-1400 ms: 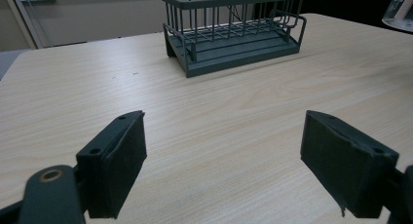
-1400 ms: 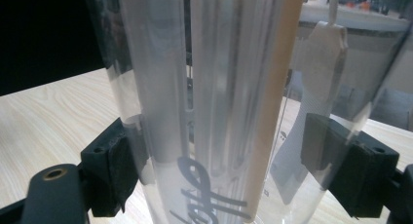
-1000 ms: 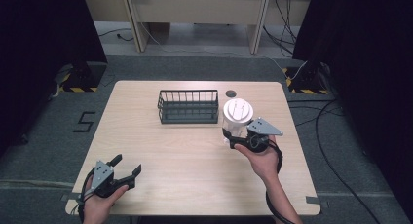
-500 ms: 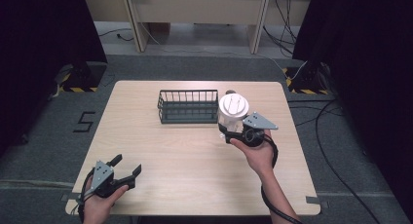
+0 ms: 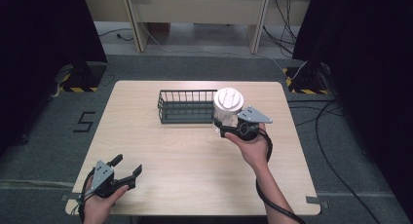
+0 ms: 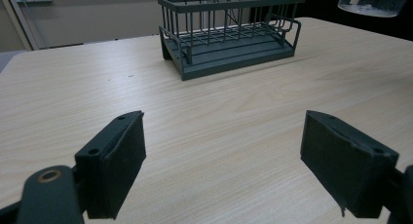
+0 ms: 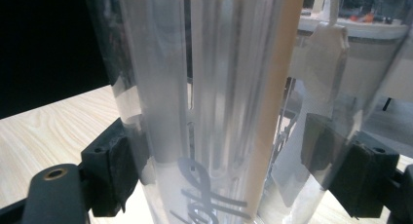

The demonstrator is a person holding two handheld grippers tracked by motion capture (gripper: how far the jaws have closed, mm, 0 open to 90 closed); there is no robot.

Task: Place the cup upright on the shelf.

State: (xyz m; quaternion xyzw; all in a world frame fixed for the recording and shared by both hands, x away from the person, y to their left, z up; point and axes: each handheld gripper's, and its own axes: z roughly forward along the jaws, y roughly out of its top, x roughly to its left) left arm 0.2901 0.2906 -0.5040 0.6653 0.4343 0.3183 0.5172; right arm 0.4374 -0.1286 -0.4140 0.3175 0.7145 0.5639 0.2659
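right gripper (image 5: 223, 128) clamps a clear cup (image 5: 228, 107) above the pale wood table (image 5: 195, 151); left gripper (image 5: 127, 168) gapes wide, dark curtains (image 5: 44, 34) around

One wooden table (image 5: 185, 151). One dark wire basket (image 5: 186, 106) toward its 12 o'clock edge. One clear plastic cup (image 5: 227, 107) with a white lid, just at the basket's 3 o'clock. Two handheld grippers: left gripper (image 5: 127, 167), right gripper (image 5: 220, 127).

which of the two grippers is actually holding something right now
The right gripper, shut on the clear cup beside the basket. The left gripper sits open.
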